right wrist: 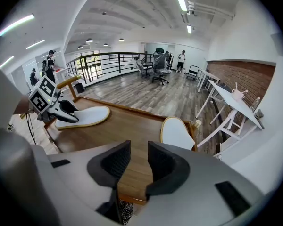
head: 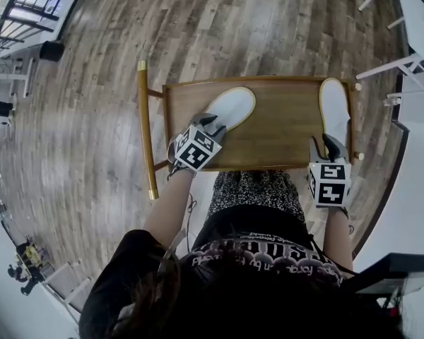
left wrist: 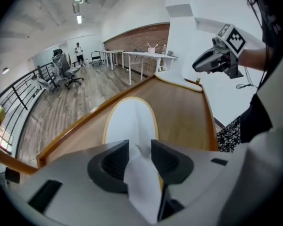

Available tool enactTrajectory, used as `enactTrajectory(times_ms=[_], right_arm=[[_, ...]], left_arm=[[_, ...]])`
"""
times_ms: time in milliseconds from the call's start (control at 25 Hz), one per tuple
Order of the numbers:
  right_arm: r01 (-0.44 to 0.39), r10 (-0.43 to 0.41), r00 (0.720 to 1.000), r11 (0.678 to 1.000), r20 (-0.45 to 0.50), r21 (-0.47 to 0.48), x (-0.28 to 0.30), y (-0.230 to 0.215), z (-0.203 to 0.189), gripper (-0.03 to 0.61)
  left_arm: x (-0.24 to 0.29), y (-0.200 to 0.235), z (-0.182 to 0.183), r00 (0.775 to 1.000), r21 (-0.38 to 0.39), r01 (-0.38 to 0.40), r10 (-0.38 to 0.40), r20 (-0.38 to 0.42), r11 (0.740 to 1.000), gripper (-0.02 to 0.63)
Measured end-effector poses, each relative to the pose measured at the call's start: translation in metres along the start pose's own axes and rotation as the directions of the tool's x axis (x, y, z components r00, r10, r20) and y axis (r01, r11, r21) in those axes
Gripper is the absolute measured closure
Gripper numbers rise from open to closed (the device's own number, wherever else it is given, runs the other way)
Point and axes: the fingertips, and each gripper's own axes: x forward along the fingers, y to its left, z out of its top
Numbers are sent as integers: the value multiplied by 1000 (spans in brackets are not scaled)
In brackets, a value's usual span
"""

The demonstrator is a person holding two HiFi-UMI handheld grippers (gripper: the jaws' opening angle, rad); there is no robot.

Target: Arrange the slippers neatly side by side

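The left slipper (head: pixel 234 104) lies slanted on the left of the bench (head: pixel 283 129), its heel-end fabric loose between the spread left tongs (left wrist: pixel 140 149), well apart from the straight right slipper (head: pixel 334 108) near the spread, empty right tongs (right wrist: pixel 139 157).

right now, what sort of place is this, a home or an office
Likely an open-plan office on an upper level: swivel office chairs, white trestle desks along a brick wall, and a black railing.
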Motion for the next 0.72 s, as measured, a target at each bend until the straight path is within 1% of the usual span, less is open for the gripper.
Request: enactTrajectory(times_ms=[40,80,120,160,280,400,560,720], right_arm=[[-1,1,1000,1000,2,4,0,1,-1,463],[-1,1,1000,1000,6,9,-1,1,-3,463],[1,-1,1000,1000,10,17,-2,0,-4,463],[2,-3,1000,1000,13,25,-3,-1,-5,463],[10,-11,1000,999,21,35,-4,-5,-6,463],[17,-18,1000,999,25,37,-4,-8,-8,463],[20,-21,999,999,26,37,-5,-9,-11,464],[6,-7,999,1000,42,24,-10,-15,-10,463]], left_arm=[[1,-2,0,1000,4,18,-18,1,1000,467],[1,-4,1,1000,9,30,-30,7,1000,503],[2,-6,1,999,11,35,-36,12,999,554],[2,-7,1,999,9,35,-35,15,999,588],[3,-8,0,1000,-20,16,-16,12,1000,592],[1,-10,4,1000,-81,6,-4,24,997,595],[-4,-16,18,998,-155,-4,13,59,988,597],[-8,-30,39,997,-181,-19,33,74,983,597]])
